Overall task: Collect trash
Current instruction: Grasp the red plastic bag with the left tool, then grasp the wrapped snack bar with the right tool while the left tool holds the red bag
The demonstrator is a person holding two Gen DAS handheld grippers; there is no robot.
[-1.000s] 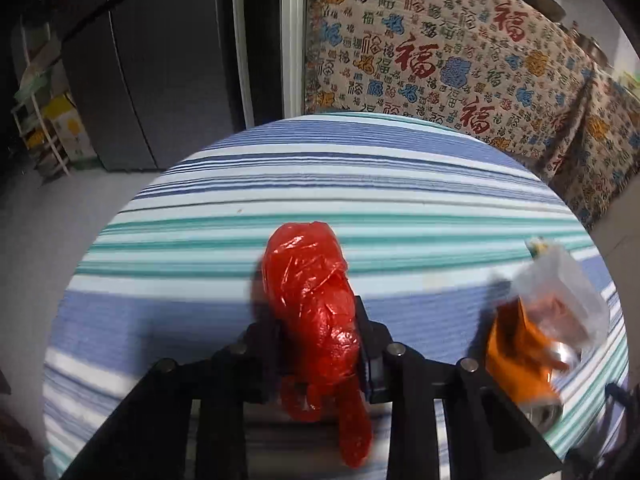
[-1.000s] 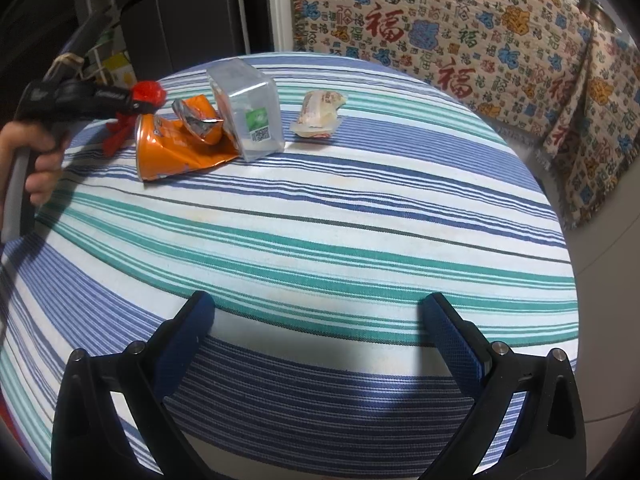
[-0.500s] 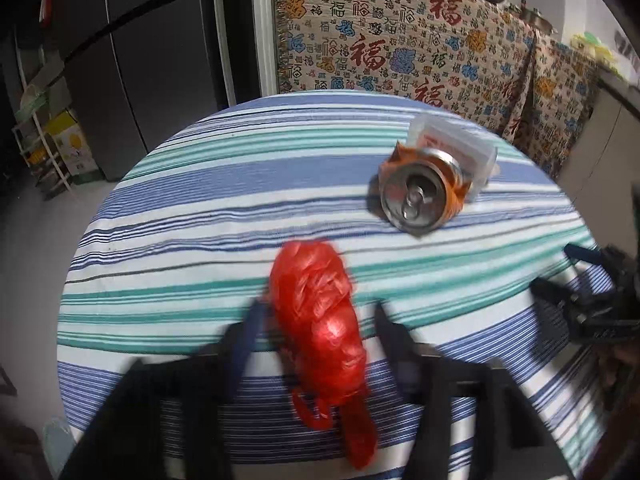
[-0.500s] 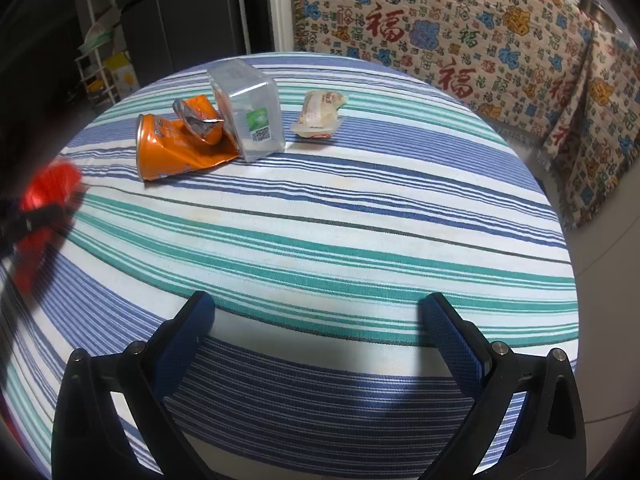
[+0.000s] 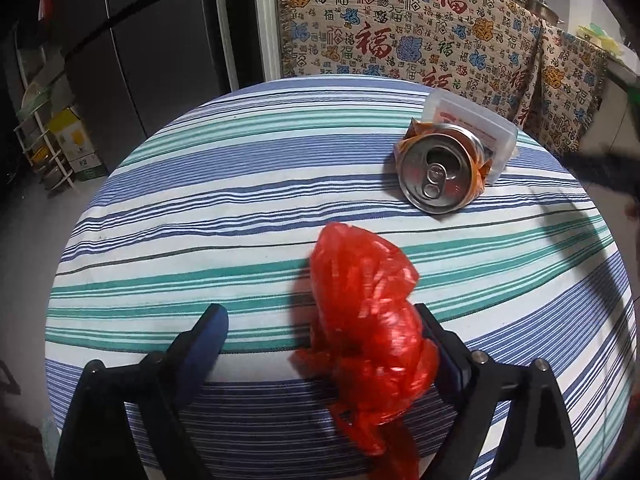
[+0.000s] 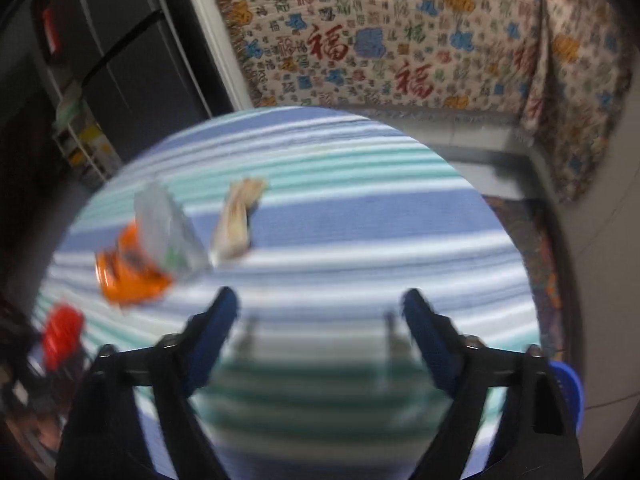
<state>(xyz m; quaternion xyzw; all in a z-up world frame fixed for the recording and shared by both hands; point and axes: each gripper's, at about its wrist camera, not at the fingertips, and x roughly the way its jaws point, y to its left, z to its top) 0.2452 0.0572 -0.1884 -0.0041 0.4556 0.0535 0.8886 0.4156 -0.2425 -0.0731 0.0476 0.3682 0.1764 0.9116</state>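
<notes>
As its jaws open: left gripper [image 5: 320, 332] — red bag [image 5: 368, 320] against its right finger, unpinched.
Right gripper [image 6: 320, 308]: closing on nothing — crushed can [image 6: 128, 276] ahead-left.

- Round table [image 5: 168, 216] under me, striped cloth in blue, teal, white.
- Far left: dark fridge [image 5: 152, 52], wire rack [image 5: 40, 136] with boxes beside it.
- Far right: patterned cloth [image 5: 400, 36] with red characters, draped.
- Grey floor [image 5: 28, 220], dim light.

Left hand-held gripper [image 5: 320, 328] jaws opening, right hand-held gripper [image 6: 320, 312] jaws closing
</notes>
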